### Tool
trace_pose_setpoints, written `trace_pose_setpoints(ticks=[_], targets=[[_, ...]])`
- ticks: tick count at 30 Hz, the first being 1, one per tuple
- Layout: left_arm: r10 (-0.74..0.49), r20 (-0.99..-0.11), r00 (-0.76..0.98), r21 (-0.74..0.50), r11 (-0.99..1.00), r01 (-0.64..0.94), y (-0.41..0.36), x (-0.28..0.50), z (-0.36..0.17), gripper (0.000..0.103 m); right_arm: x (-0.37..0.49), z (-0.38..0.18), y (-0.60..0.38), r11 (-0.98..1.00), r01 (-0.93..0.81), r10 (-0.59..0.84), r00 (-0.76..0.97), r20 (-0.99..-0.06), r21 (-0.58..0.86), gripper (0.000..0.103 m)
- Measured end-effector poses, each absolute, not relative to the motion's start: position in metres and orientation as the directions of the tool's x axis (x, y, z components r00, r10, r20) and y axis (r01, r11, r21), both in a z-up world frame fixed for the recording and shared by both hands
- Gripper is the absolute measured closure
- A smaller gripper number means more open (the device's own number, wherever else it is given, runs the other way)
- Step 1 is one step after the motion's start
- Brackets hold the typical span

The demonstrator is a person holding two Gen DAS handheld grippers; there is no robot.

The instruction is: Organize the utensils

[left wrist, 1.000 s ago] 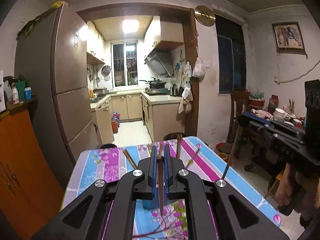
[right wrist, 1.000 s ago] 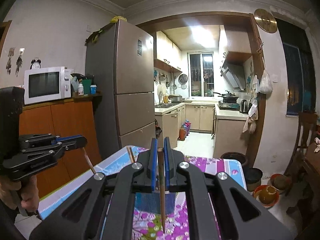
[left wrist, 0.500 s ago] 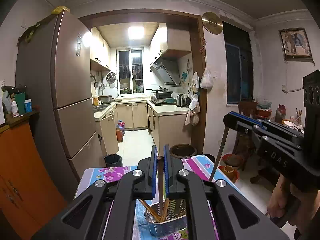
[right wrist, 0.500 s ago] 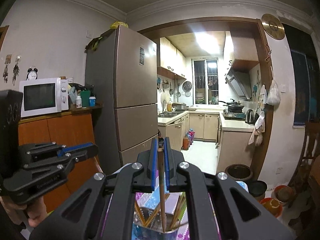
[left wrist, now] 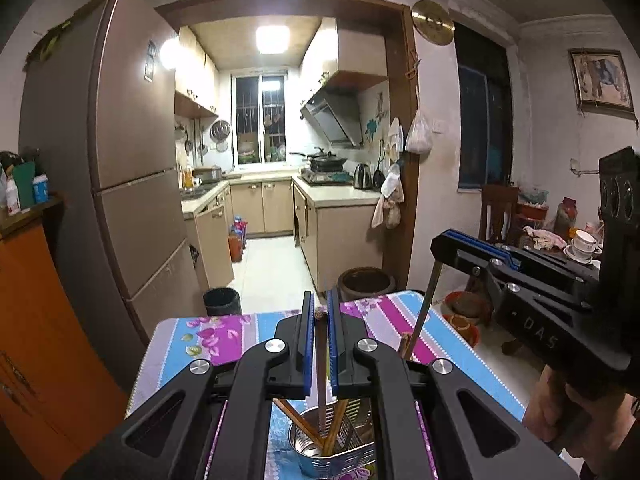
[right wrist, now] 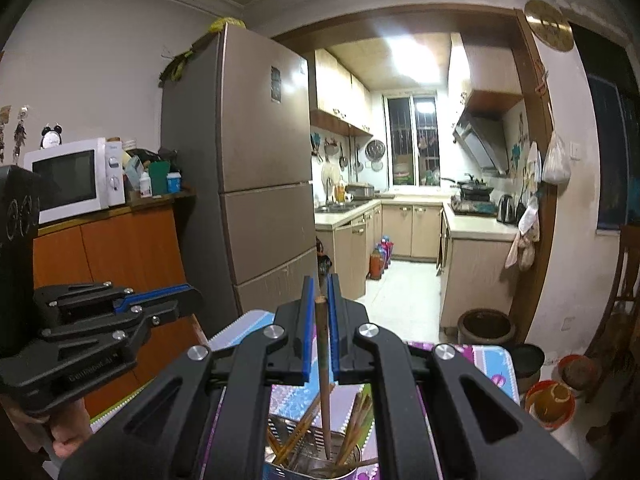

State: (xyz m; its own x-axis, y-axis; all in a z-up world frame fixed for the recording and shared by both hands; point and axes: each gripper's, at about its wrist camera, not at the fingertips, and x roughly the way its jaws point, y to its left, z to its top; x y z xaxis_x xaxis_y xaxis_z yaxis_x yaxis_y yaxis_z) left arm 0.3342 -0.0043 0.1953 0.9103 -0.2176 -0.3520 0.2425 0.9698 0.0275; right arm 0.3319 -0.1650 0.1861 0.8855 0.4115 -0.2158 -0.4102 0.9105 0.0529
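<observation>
- The right wrist view alone shows, at its far left, a white microwave (right wrist: 70, 180) on an orange wooden cabinet (right wrist: 120, 248); the left wrist view alone shows, at its far right, a framed picture (left wrist: 600, 78) on the wall and stacked white cups (left wrist: 584, 242) on a cluttered side table.
- Both views share the tall brown fridge (left wrist: 132, 160) and the lit kitchen beyond the doorway.
- The left hand-held gripper (left wrist: 319, 316) has its blue-padded jaws pressed together on a dark wooden chopstick (left wrist: 321, 376), which hangs nearly upright with its lower tip inside the metal holder (left wrist: 340, 458).
- The right hand-held gripper (right wrist: 320, 292) is likewise clamped on its own chopstick (right wrist: 325, 380), a slim brown tapered stick whose tip reaches down into the same holder (right wrist: 308, 470).
- In the left wrist view the right hand-held gripper (left wrist: 440, 246) appears from the side at the right edge, with a hand (left wrist: 560, 408) around its grip and its stick slanting down toward the counter (left wrist: 216, 340).
- In the right wrist view the left hand-held gripper (right wrist: 188, 296) appears at the left edge, side on.
- The holder is a shiny round steel cup with perforated walls, already containing several lighter bamboo chopsticks (right wrist: 292, 432) leaning at angles.
- It stands on the counter, which is covered by a glossy cloth with blue, purple and white stripes and a flower print.
</observation>
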Motion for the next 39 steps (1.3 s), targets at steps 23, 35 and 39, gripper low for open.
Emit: trace_pose_setpoints(ticks=[23,35,39], targets=[[-0.167,-0.448,0.879,0.01,0.981,0.191,0.009,0.385,0.143,0.084,0.363,0.141,-0.175,0.928,-0.357,0.371,0.873,-0.315,0.103,0.097],[-0.139,-0.425,0.895,0.01,0.987,0.158,0.016,0.373,0.143,0.066,0.339,0.151,-0.18,0.932,-0.356,0.362,0.894,-0.263,0.073,0.05],[-0.112,-0.358,0.927,0.033,0.991,0.133,0.024,0.342,0.143,0.049,0.313,0.156,-0.187,0.936,-0.344,0.351,0.911,-0.215,0.067,0.022]])
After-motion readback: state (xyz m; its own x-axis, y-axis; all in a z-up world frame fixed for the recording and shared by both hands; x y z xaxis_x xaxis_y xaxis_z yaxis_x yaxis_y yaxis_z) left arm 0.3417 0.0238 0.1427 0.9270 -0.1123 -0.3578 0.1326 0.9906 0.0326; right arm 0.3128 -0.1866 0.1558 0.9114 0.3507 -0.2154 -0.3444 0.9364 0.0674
